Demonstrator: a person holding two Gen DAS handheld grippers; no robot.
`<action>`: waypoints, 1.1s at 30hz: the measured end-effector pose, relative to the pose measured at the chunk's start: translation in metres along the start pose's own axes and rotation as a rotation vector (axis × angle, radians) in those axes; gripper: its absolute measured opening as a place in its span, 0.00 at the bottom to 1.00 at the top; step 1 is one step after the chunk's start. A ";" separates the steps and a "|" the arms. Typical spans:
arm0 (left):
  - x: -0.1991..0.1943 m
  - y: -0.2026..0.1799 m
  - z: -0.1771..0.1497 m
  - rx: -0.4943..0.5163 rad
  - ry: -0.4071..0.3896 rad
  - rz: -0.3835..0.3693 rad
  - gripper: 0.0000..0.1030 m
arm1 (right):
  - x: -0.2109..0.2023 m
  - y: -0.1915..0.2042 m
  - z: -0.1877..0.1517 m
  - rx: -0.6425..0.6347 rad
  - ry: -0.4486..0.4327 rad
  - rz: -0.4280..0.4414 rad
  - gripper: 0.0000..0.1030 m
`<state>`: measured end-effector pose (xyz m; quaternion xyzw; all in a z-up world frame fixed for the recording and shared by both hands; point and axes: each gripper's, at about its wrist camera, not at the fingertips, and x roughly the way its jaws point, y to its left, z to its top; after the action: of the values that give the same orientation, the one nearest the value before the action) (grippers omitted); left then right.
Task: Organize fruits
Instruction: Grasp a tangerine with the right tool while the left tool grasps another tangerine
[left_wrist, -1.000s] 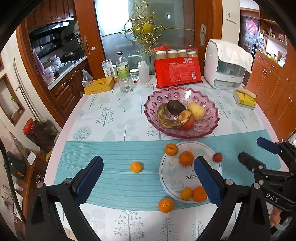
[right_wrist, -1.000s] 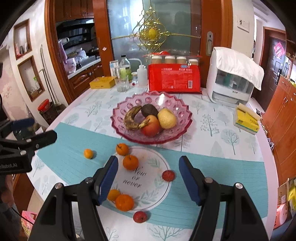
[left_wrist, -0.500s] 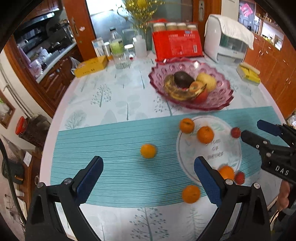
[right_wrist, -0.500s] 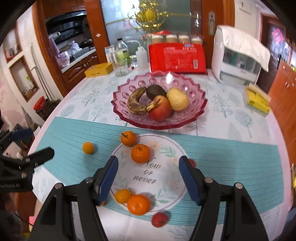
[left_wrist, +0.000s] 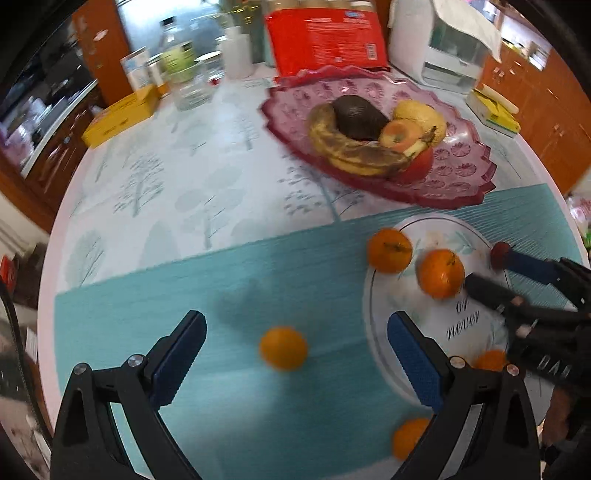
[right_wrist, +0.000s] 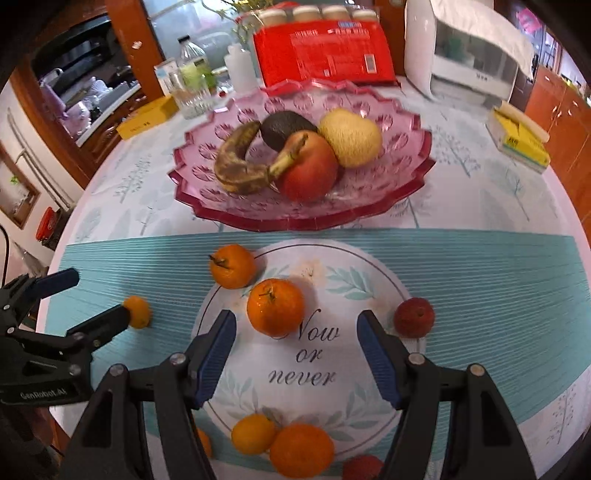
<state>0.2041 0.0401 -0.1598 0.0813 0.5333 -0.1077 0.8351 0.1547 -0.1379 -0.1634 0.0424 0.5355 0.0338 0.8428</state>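
A pink glass bowl (right_wrist: 406, 206) holds a banana (right_wrist: 236, 162), an avocado, an apple and a pear. A white plate (right_wrist: 369, 369) printed "Now or never" lies on the teal mat. Tangerines (right_wrist: 275, 307) sit on and around it, with small red fruits (right_wrist: 413, 317) beside it. One loose tangerine (left_wrist: 283, 348) lies on the mat between the open fingers of my left gripper (left_wrist: 295, 356), which is low over it. My right gripper (right_wrist: 295, 354) is open and empty over the plate, just short of a tangerine.
A red package (right_wrist: 325, 51), a white appliance (right_wrist: 465, 55), bottles (right_wrist: 192, 74), a yellow box (right_wrist: 147, 116) and a yellow packet (right_wrist: 517, 136) stand at the back of the round table. Wooden cabinets surround it.
Both grippers have moved forward and down toward the table. The loose tangerine now lies between my left fingers, and the plate fills the right wrist view. Both stay open.
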 end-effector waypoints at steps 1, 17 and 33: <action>0.005 -0.005 0.004 0.019 -0.010 -0.001 0.94 | 0.005 0.001 0.001 0.003 0.006 -0.002 0.67; 0.038 0.010 0.018 -0.037 -0.002 -0.064 0.88 | 0.046 -0.006 0.011 0.100 0.092 0.195 0.53; 0.045 -0.024 0.023 0.013 0.003 -0.110 0.87 | 0.021 -0.015 -0.002 0.077 0.036 0.072 0.38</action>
<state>0.2362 0.0072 -0.1914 0.0572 0.5374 -0.1569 0.8267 0.1623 -0.1505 -0.1850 0.0936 0.5495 0.0442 0.8290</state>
